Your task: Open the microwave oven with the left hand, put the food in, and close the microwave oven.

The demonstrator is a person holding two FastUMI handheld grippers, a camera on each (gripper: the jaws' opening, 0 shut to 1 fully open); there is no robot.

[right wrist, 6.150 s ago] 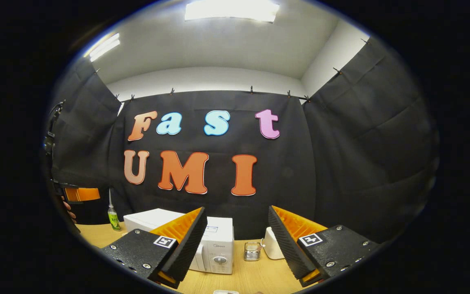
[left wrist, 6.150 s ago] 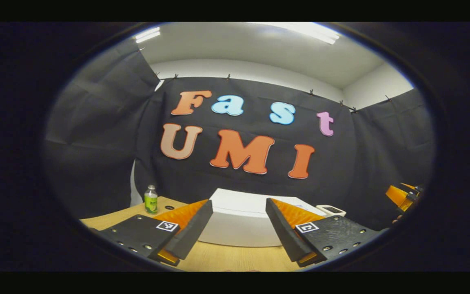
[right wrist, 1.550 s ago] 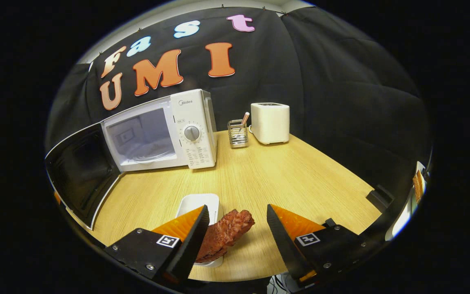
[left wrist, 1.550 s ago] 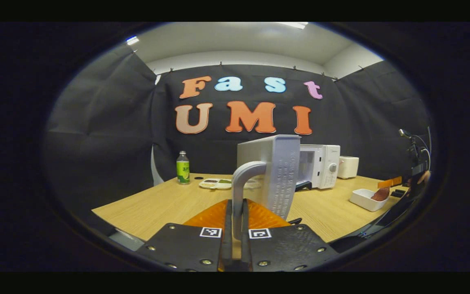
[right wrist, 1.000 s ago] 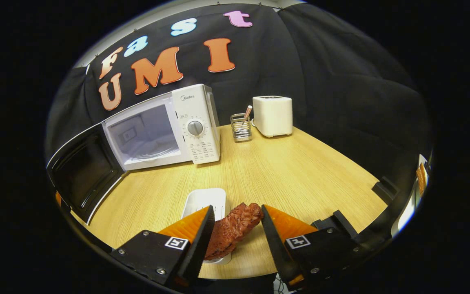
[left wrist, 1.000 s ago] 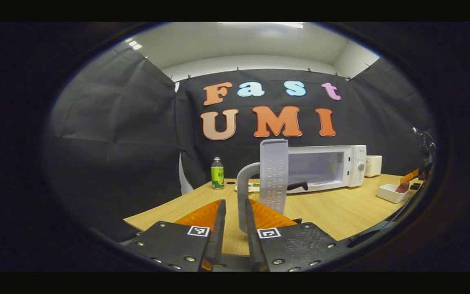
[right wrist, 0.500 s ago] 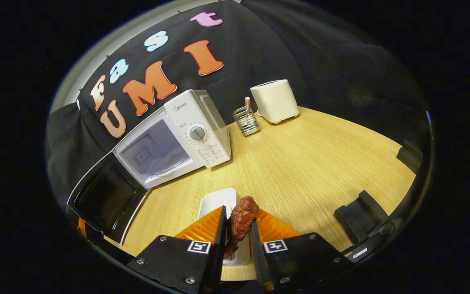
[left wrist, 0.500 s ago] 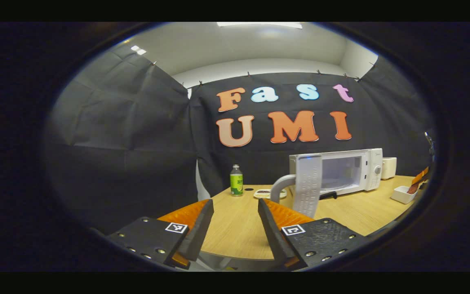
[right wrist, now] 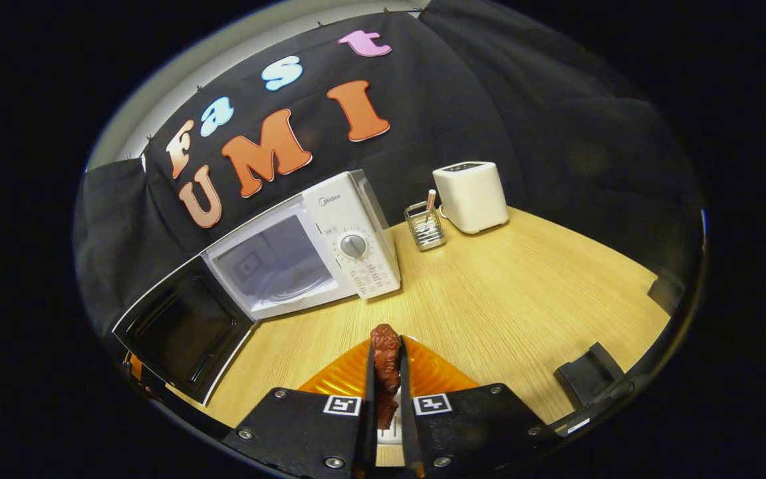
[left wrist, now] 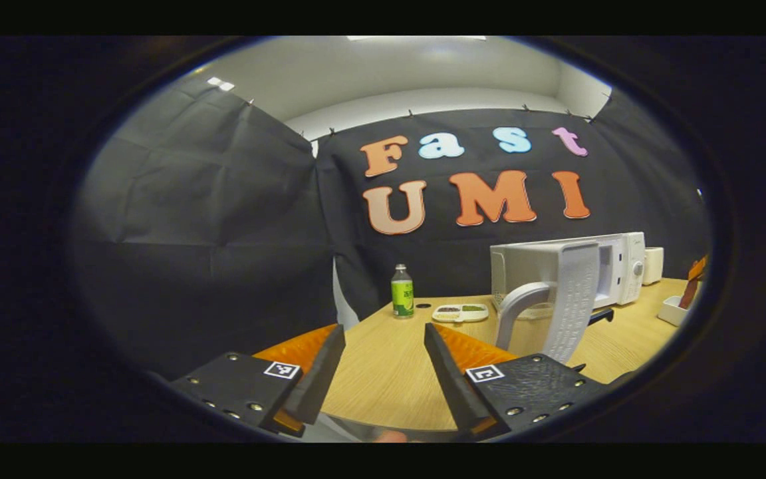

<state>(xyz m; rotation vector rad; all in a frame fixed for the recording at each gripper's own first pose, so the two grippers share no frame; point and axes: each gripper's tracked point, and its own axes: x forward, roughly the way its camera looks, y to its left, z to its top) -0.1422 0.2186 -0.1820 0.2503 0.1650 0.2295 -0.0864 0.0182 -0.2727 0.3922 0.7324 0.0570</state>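
Door (right wrist: 180,330) open, left gripper (left wrist: 378,362) spread, clear of handle (left wrist: 514,313). Right gripper (right wrist: 385,392) pinches food (right wrist: 384,362), in front of microwave (right wrist: 310,249). Step: loading. Next: carry food into cavity, release.

The white microwave (right wrist: 330,246) stood on the table with its door (right wrist: 183,329) swung wide open. The reddish-brown food (right wrist: 385,359) was held upright, pinched above the table, well short of the cavity.
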